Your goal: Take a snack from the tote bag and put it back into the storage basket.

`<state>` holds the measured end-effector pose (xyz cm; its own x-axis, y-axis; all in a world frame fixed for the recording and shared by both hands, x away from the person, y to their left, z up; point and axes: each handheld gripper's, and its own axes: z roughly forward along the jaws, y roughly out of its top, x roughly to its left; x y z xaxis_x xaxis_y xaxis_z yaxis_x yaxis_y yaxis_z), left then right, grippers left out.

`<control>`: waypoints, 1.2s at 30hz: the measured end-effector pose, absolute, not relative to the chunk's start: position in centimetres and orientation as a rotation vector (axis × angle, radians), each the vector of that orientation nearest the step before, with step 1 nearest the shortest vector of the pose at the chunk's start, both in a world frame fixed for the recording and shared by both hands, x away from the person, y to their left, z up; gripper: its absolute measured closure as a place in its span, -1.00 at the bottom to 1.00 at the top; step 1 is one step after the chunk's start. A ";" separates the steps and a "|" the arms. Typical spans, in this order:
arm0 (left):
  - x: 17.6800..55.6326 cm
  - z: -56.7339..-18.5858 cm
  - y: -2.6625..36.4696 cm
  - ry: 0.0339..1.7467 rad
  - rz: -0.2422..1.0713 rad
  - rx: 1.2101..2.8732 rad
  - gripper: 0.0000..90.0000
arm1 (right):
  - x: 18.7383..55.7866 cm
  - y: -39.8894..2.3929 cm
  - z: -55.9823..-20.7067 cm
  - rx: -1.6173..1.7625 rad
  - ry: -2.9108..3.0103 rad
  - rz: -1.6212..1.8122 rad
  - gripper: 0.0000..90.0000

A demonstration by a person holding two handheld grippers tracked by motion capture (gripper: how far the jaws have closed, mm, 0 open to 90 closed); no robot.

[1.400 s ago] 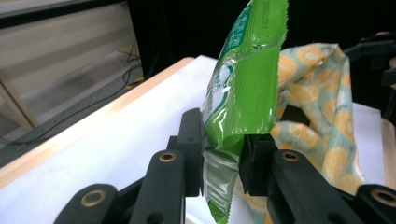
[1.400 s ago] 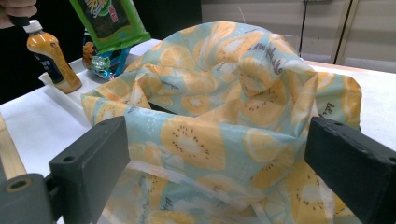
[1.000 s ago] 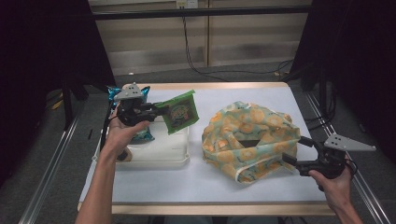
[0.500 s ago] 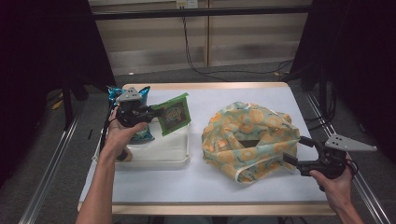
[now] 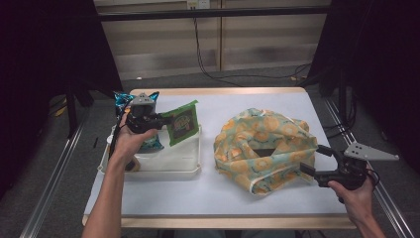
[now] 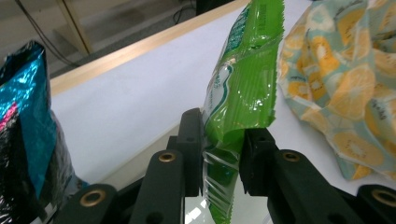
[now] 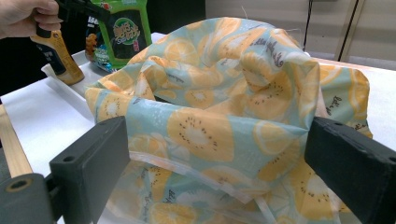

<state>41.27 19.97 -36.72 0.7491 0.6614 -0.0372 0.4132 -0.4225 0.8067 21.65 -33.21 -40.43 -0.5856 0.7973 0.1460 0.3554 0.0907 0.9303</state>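
Left gripper, clamped on green pack, has lifted it off tray at 9 o'clock; right gripper open beside bag: bagging likely next.

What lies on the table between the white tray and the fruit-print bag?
Nothing: in the high view the stretch of white table between the tray and the fruit-print bag is bare. The green packet hangs above the tray, in the left gripper.

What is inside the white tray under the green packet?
In the white tray stand a blue snack bag and a brown bottle. The hand and the green packet, held by the left gripper, cover part of the tray floor.
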 end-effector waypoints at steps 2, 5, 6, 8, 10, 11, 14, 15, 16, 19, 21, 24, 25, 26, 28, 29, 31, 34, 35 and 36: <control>41.6 -36.9 19.8 0.826 0.362 2.106 0.63 | 21.7 -33.2 -40.4 1.134 1.977 1.497 -0.86; 42.0 -37.1 19.3 0.838 0.341 2.114 0.63 | 21.7 -33.2 -40.3 1.134 1.975 1.498 -0.86; 42.2 -37.3 19.2 0.842 0.338 2.116 0.63 | 21.6 -33.2 -40.3 1.136 1.973 1.498 -0.86; 42.5 -37.8 18.8 0.864 0.347 2.125 0.62 | 21.6 -33.1 -40.3 1.136 1.975 1.498 -0.86; 42.7 -38.1 18.5 0.903 0.349 2.104 0.59 | 21.6 -33.1 -40.3 1.144 1.971 1.501 -0.86; 42.8 -38.3 18.5 0.901 0.347 2.084 0.59 | 21.6 -33.2 -40.3 1.141 1.973 1.500 -0.86; 43.2 -38.6 18.2 0.914 0.367 2.081 0.56 | 21.6 -33.2 -40.3 1.141 1.972 1.502 -0.86; 43.3 -38.6 18.1 0.930 0.382 2.090 0.54 | 21.6 -33.2 -40.3 1.139 1.971 1.503 -0.86; 43.4 -38.6 18.0 0.933 0.403 2.090 0.50 | 21.6 -33.2 -40.3 1.138 1.972 1.503 -0.86; 43.6 -38.9 17.7 0.932 0.419 2.059 0.43 | 21.6 -33.3 -40.3 1.135 1.976 1.501 -0.86; 43.8 -39.2 17.5 0.946 0.430 2.054 0.38 | 21.7 -33.2 -40.4 1.133 1.975 1.500 -0.86; 44.2 -39.3 17.7 0.969 0.449 2.023 0.34 | 21.7 -33.1 -40.4 1.132 1.982 1.498 -0.85; 44.3 -39.3 17.8 0.968 0.443 2.041 0.31 | 21.7 -33.2 -40.4 1.129 1.982 1.501 -0.85; 44.4 -39.4 17.9 0.965 0.449 2.048 0.27 | 21.7 -33.2 -40.3 1.127 1.981 1.501 -0.85; 44.5 -39.6 17.8 0.982 0.444 2.043 0.15 | 21.7 -33.2 -40.3 1.130 1.979 1.503 -0.85; 44.7 -39.7 17.8 0.998 0.443 2.030 0.15 | 21.7 -33.2 -40.4 1.135 1.980 1.504 -0.85; 44.8 -39.8 17.8 1.013 0.443 2.026 0.10 | 21.8 -33.2 -40.4 1.133 1.989 1.500 -0.85; 44.8 -39.8 18.1 1.015 0.453 2.010 0.01 | 21.8 -33.1 -40.4 1.131 1.990 1.499 -0.85; 44.8 -39.8 18.1 1.023 0.457 1.999 -0.08 | 21.7 -33.1 -40.4 1.128 1.990 1.502 -0.85; 44.8 -39.7 18.2 1.024 0.450 1.981 -0.17 | 21.8 -33.1 -40.4 1.126 1.988 1.502 -0.85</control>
<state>44.79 18.16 -39.68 0.6016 0.7966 -0.0594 0.4953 -0.3136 0.8101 21.78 -33.10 -40.40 -0.5929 0.7920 0.1458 0.3564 0.0957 0.9294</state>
